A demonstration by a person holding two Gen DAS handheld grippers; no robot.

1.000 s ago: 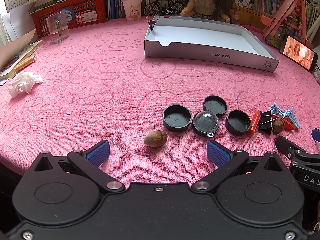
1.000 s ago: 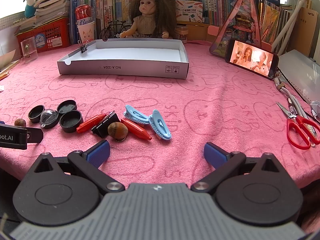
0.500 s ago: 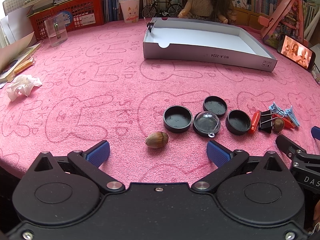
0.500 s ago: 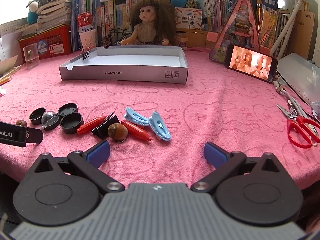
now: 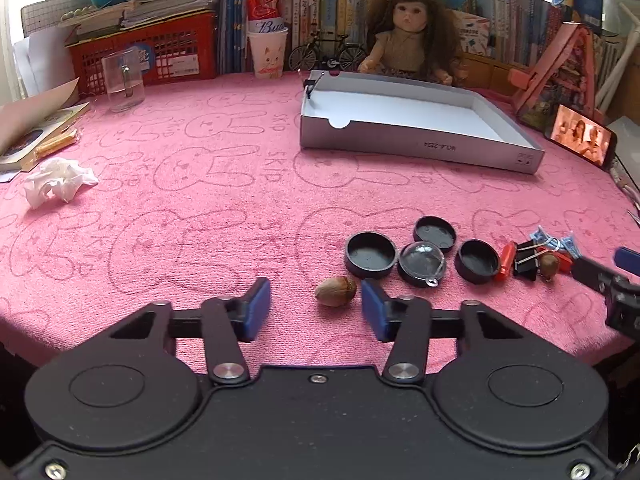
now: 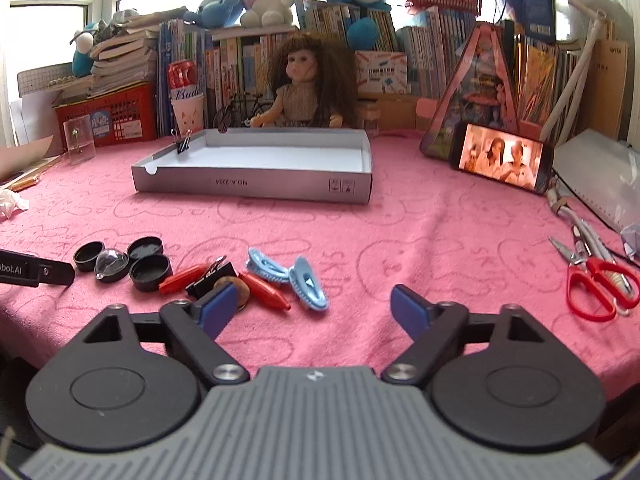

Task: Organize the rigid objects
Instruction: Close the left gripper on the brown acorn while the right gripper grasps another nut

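The left claw (image 5: 315,309) has a matte black body with two round housings, silver pivot screws, thin black linkage arms and blue rubber pads (image 5: 256,309) on its fingers. The right claw (image 6: 313,311) is built alike, but a ribbed grey centre plate bears a small white emblem. White lettering ending "bot.AI" marks the left claw's black finger in the right wrist view.

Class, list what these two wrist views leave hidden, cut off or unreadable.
- Right view: second nut partly hidden behind a tongs finger.
- Left view: hair clips crowded behind the binder clip.
- Both views: box label too small to read.
- Left view: scissors cut off by the frame.
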